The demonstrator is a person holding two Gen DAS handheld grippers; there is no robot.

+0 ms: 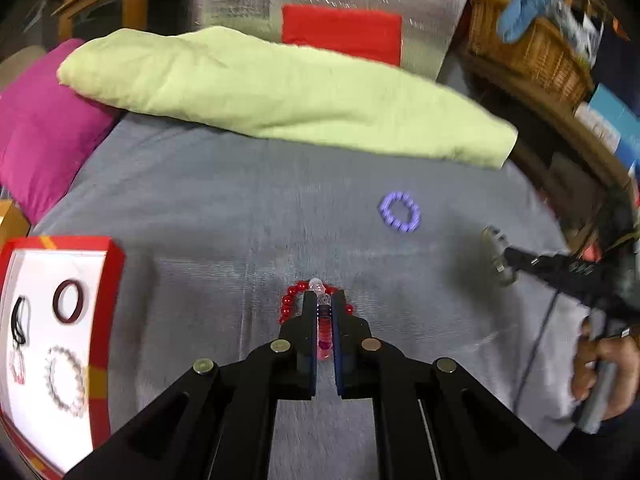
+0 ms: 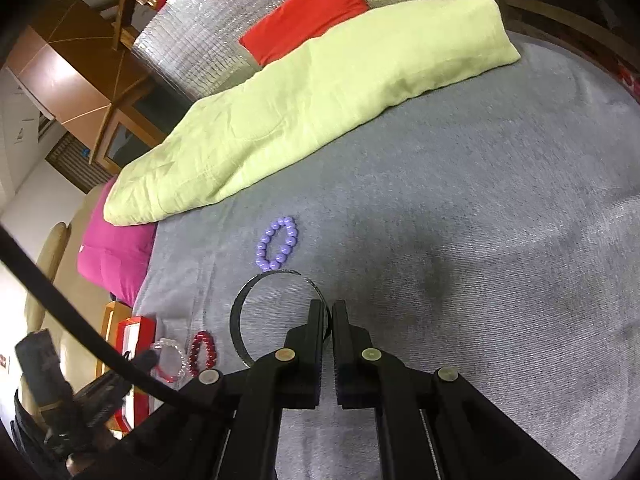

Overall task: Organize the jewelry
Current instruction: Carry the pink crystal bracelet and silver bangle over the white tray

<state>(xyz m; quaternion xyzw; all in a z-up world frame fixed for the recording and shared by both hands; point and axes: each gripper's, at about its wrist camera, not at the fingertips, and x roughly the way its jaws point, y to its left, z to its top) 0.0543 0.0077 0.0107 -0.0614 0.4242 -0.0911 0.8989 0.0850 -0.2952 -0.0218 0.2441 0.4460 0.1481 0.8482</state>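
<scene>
- Your left gripper (image 1: 324, 300) had its jaws clamped on a clear-and-pink beaded bracelet (image 1: 323, 332), above a red bead bracelet (image 1: 289, 305) on the grey bed cover (image 1: 224, 208).
- Your right gripper (image 2: 327, 312) pinched a thin silver bangle (image 2: 240, 312).
- A purple bead bracelet (image 2: 278, 245) lay just beyond it.
- The red-rimmed tray (image 1: 106, 308) at left held four pieces.
</scene>
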